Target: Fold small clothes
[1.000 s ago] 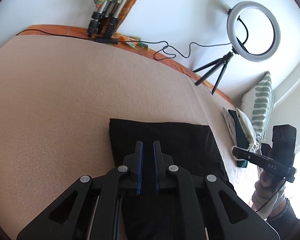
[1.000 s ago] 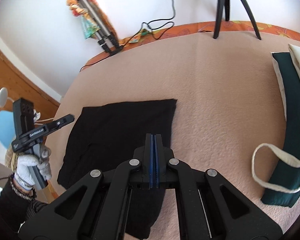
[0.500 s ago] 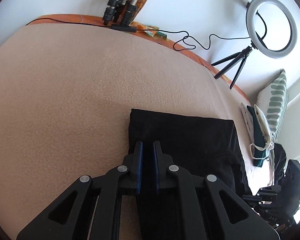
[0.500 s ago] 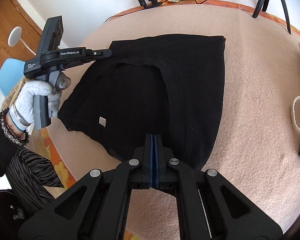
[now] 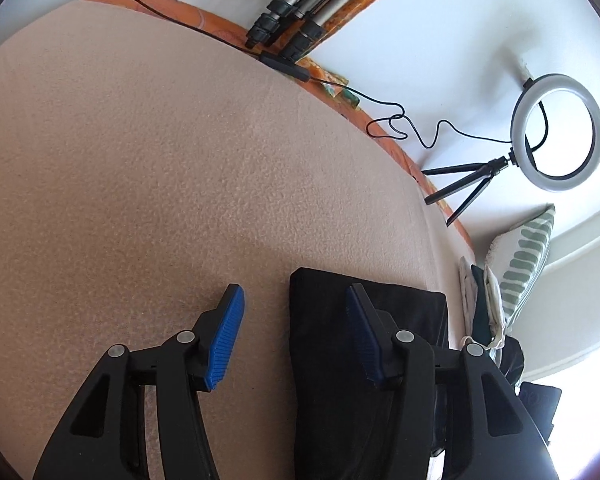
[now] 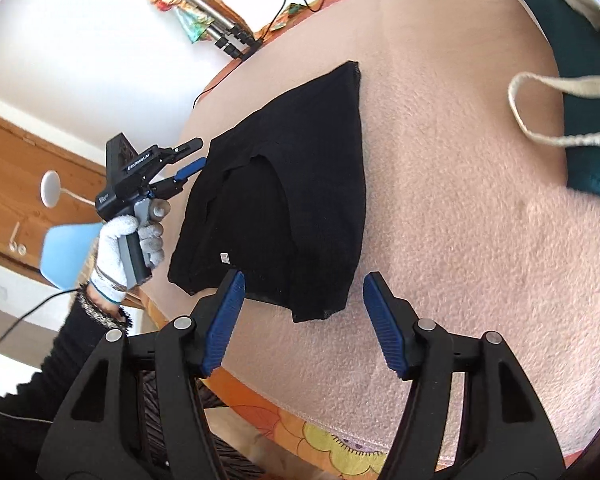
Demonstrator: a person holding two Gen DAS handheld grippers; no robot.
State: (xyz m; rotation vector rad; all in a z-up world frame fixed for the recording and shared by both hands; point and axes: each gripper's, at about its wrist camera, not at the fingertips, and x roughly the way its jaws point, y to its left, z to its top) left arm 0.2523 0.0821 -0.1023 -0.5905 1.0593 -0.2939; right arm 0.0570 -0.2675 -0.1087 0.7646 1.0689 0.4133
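Observation:
A black garment [image 6: 292, 184] lies folded flat on the pink blanket [image 6: 460, 220], its near corner close to the bed's front edge. It also shows in the left wrist view [image 5: 340, 360]. My right gripper [image 6: 304, 292] is open and empty, just above the garment's near edge. My left gripper [image 5: 294, 304] is open and empty over the garment's left edge; in the right wrist view it [image 6: 188, 160] sits at the garment's left side, jaws apart.
A dark green cloth with a cream bag strap [image 6: 580, 80] lies at the right. A ring light on a tripod [image 5: 556, 128], folded tripod legs [image 5: 288, 20], a cable [image 5: 400, 120] and a striped pillow [image 5: 524, 256] stand along the far edge.
Both grippers were shut on the black garment and have opened, letting it go. The garment now lies folded on the blanket. Both grippers have pulled back slightly.

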